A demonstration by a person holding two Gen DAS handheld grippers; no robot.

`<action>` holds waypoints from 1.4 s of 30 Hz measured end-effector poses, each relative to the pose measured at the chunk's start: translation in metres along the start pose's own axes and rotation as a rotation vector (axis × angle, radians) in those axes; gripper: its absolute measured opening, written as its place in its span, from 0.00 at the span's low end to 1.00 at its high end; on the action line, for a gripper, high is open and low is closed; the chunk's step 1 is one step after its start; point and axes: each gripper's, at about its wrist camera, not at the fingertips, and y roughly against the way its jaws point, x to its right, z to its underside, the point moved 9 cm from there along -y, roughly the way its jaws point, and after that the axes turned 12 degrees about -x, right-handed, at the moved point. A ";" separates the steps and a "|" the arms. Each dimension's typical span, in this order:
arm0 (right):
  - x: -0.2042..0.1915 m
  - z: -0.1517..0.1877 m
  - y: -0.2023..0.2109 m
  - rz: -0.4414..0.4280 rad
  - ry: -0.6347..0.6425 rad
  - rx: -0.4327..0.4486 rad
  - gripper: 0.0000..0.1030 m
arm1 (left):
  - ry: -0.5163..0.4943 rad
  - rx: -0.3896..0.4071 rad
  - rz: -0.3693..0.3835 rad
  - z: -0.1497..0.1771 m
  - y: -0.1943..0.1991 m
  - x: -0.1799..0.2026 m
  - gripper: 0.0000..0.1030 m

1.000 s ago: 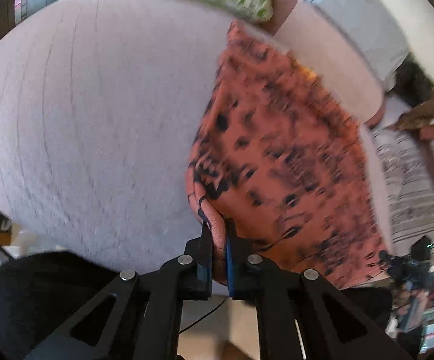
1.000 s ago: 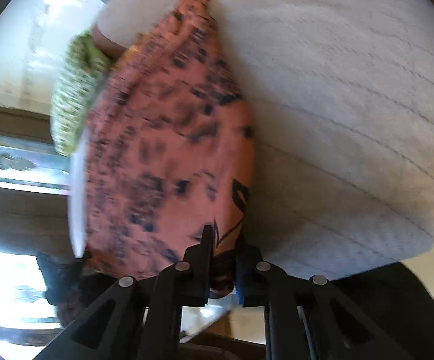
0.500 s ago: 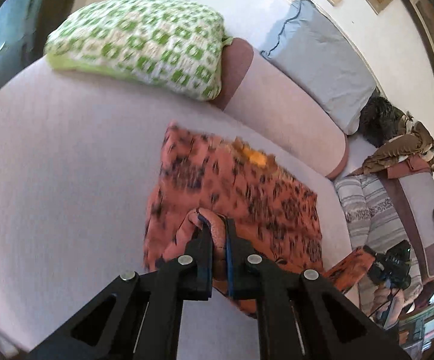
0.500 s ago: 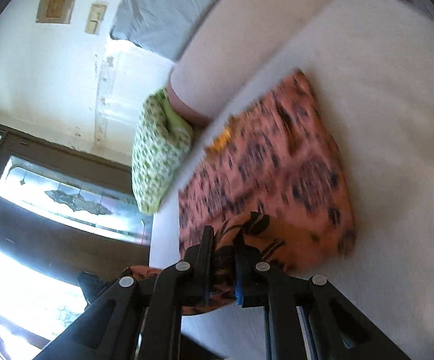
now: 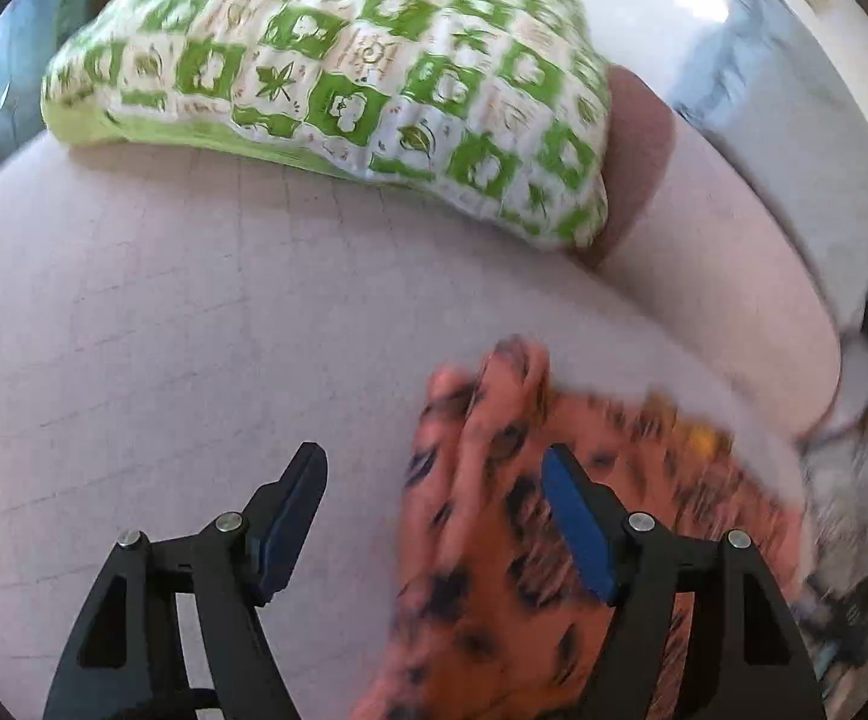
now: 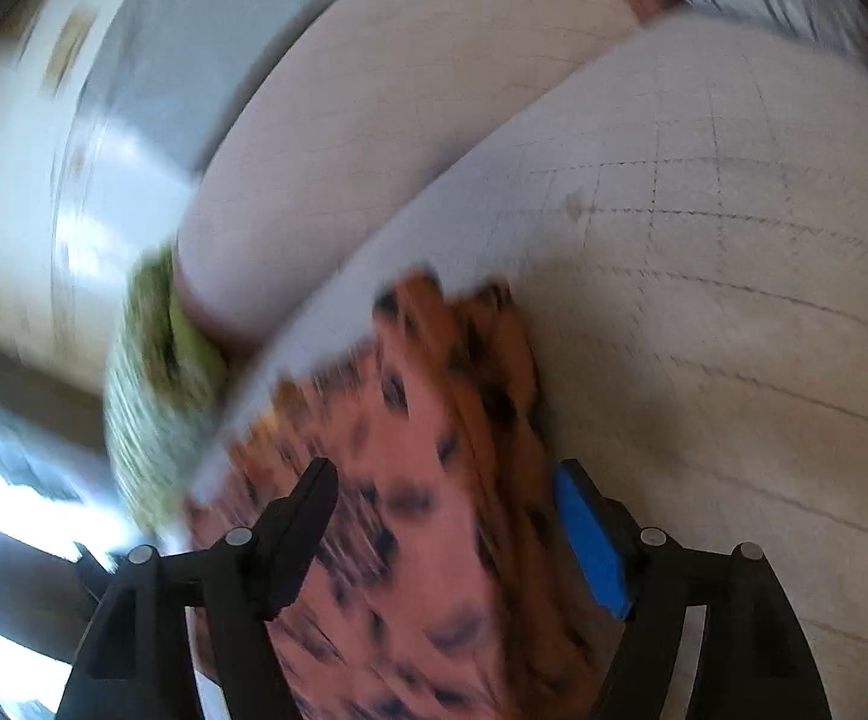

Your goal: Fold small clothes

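An orange garment with black print (image 5: 511, 516) lies folded on the pale sofa seat (image 5: 164, 330). My left gripper (image 5: 434, 498) is open, with the garment's left folded edge between its fingers and not pinched. In the right wrist view the same garment (image 6: 422, 480) lies between the spread fingers of my right gripper (image 6: 442, 510), which is open and holds nothing. Both views are blurred by motion.
A green and white patterned cushion (image 5: 344, 78) lies at the back of the seat, also in the right wrist view (image 6: 158, 372). The sofa backrest (image 6: 386, 132) runs behind the garment. A grey pillow (image 5: 793, 138) leans against the wall at the right.
Both grippers were shut on the garment's edge and carried it over onto itself. Now both have opened and let the cloth go, and it lies folded on the seat.
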 end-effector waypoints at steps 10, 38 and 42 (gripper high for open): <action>-0.010 0.034 -0.019 0.088 0.153 -0.127 0.47 | -0.192 -0.176 -0.038 0.087 -0.023 0.020 0.63; 0.025 0.217 0.091 0.165 -0.025 -0.177 0.61 | 0.064 -0.101 -0.097 0.249 0.111 -0.044 0.46; 0.006 0.189 0.135 0.148 0.019 -0.037 0.61 | 0.010 -0.011 -0.055 0.234 0.142 -0.018 0.55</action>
